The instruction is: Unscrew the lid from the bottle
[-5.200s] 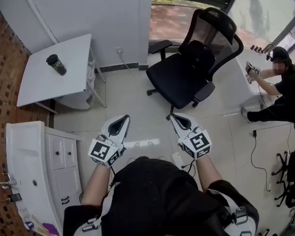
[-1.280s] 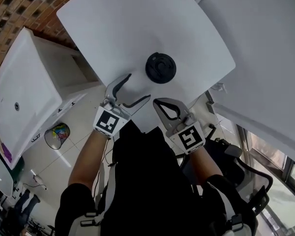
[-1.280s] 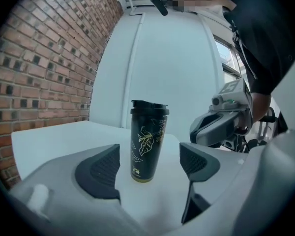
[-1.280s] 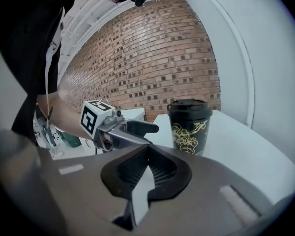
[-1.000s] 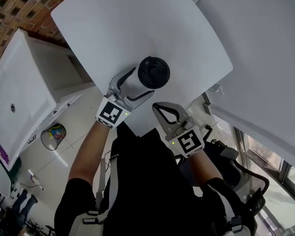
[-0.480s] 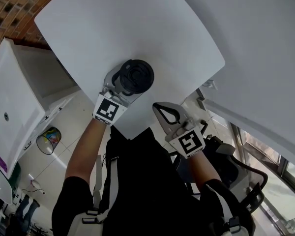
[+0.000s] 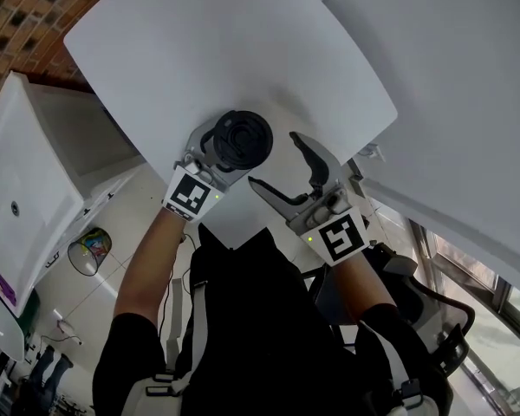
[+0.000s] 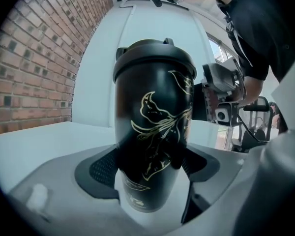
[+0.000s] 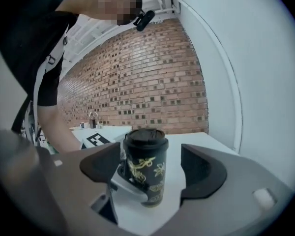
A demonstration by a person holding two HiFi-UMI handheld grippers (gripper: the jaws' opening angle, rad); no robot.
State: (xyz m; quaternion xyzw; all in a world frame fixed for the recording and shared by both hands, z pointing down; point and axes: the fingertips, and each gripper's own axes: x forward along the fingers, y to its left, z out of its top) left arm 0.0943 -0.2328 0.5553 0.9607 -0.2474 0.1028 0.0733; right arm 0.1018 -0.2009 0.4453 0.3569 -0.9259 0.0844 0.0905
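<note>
My left gripper [image 7: 225, 152] reaches level over the smooth white table [image 7: 199, 50], jaws closing onto the glossy black, gold-flowered bottle [image 8: 155, 132]. My right gripper [image 7: 276, 160] hovers beside it, jaws opening and empty.

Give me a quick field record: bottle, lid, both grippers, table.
bottle: black with gold pattern, upright on the white table, near its front edge
lid: black, seated on the bottle
left gripper: jaws closing on the bottle's lower body, pads at both sides
right gripper: jaws opening, nothing between them; beside the bottle, apart from it
task state: lid not yet unscrewed
</note>
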